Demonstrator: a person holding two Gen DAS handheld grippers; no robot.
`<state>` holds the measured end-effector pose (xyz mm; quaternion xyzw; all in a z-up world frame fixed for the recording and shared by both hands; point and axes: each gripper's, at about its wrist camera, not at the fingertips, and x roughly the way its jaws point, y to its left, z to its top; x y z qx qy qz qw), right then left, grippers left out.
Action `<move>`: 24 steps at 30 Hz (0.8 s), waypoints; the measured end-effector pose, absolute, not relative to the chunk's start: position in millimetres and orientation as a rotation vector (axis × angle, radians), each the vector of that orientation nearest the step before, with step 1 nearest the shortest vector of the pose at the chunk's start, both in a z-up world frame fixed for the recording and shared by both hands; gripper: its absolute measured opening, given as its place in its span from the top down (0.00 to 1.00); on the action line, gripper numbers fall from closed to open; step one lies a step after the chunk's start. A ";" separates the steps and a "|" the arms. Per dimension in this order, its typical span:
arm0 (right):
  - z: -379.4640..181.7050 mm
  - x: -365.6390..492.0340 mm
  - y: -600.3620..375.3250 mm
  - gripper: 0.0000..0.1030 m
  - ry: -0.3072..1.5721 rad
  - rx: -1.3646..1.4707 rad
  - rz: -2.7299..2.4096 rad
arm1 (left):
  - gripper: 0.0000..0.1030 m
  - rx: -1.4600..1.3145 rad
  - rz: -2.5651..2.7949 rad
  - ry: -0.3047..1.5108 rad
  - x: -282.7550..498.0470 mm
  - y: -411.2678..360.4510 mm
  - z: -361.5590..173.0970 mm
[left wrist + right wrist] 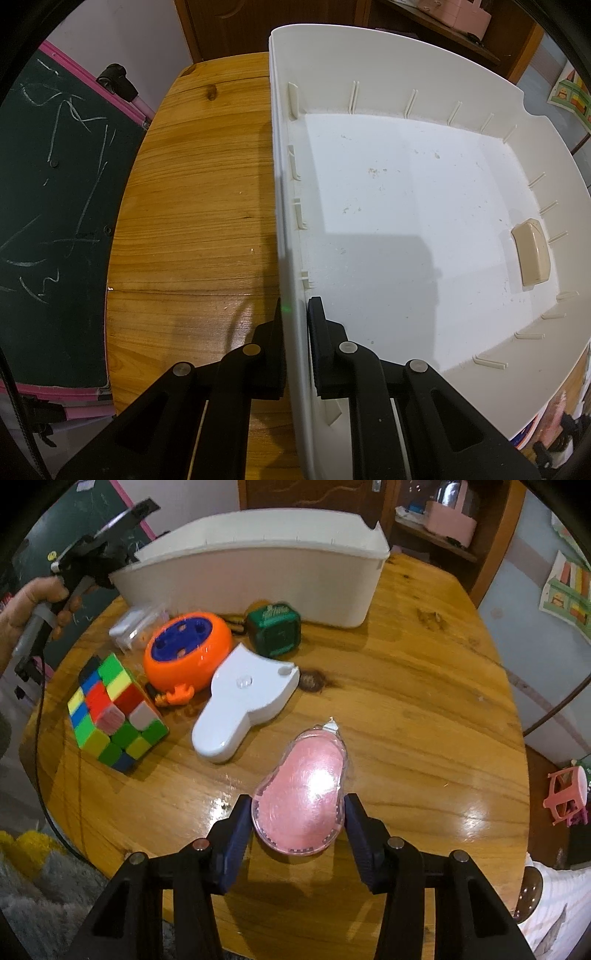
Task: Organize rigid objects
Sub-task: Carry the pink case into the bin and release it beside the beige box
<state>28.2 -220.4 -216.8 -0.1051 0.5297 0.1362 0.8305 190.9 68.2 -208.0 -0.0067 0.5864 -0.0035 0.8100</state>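
Left wrist view: the left gripper (295, 332) has its fingers drawn narrow onto the side wall of a white plastic bin (291, 221), one finger outside and one inside. The bin stands on a wooden tabletop (199, 206) and contains a single beige block (532, 256) lying near its far wall. Right wrist view: the right gripper (297, 823) straddles a pink oval case (306, 794) with a clear cover, lying flat on the tabletop; the fingers touch its two sides. Further back lie a white flat device (243, 705), a colour cube (110, 712), an orange-and-blue disc (188, 650) and a green box (275, 627), just in front of the bin.
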 end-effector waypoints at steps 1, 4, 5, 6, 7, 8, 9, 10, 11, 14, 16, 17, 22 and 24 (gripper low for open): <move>-212.3 27.5 -220.5 0.52 1.112 -0.221 0.288 | 0.87 -0.013 -0.009 1.255 190.8 68.8 -208.0; -199.2 27.6 -217.3 0.52 1.079 -0.229 0.288 | 0.87 -0.011 -0.010 1.257 189.5 71.8 -207.2; -191.4 28.6 -215.1 0.52 1.059 -0.237 0.288 | 0.87 -0.011 -0.010 1.257 189.1 73.0 -206.9; -183.9 30.1 -212.8 0.52 1.040 -0.244 0.289 | 0.87 -0.012 -0.009 1.257 189.6 71.9 -207.2; -177.4 32.4 -211.5 0.52 1.026 -0.249 0.290 | 0.87 -0.012 -0.009 1.256 189.1 73.1 -207.0; -167.6 35.3 -208.7 0.52 1.003 -0.254 0.292 | 0.87 -0.012 -0.009 1.257 189.7 71.6 -207.2; -160.8 37.3 -207.5 0.52 0.988 -0.256 0.293 | 0.87 -0.012 -0.009 1.257 189.7 71.7 -207.2; -147.8 41.7 -203.5 0.52 0.957 -0.262 0.295 | 0.87 -0.012 -0.009 1.257 189.7 71.1 -207.1; -139.7 47.4 -203.1 0.52 0.940 -0.265 0.296 | 0.87 -0.012 -0.009 1.257 189.7 71.0 -207.1; -110.4 63.2 -194.4 0.52 0.875 -0.285 0.294 | 0.87 -0.013 -0.009 1.258 189.7 71.0 -207.1; -92.0 79.1 -189.2 0.52 0.840 -0.290 0.298 | 0.87 -0.015 -0.010 1.256 189.5 71.4 -207.3; -85.5 87.5 -187.9 0.52 0.827 -0.288 0.301 | 0.87 -0.015 -0.011 1.255 189.2 71.8 -207.3; -59.0 145.9 -181.3 0.51 0.787 -0.255 0.296 | 0.87 -0.017 -0.010 1.251 188.8 70.3 -208.6; -58.7 168.4 -179.9 0.51 0.789 -0.243 0.293 | 0.87 -0.018 -0.012 1.251 188.9 70.1 -208.5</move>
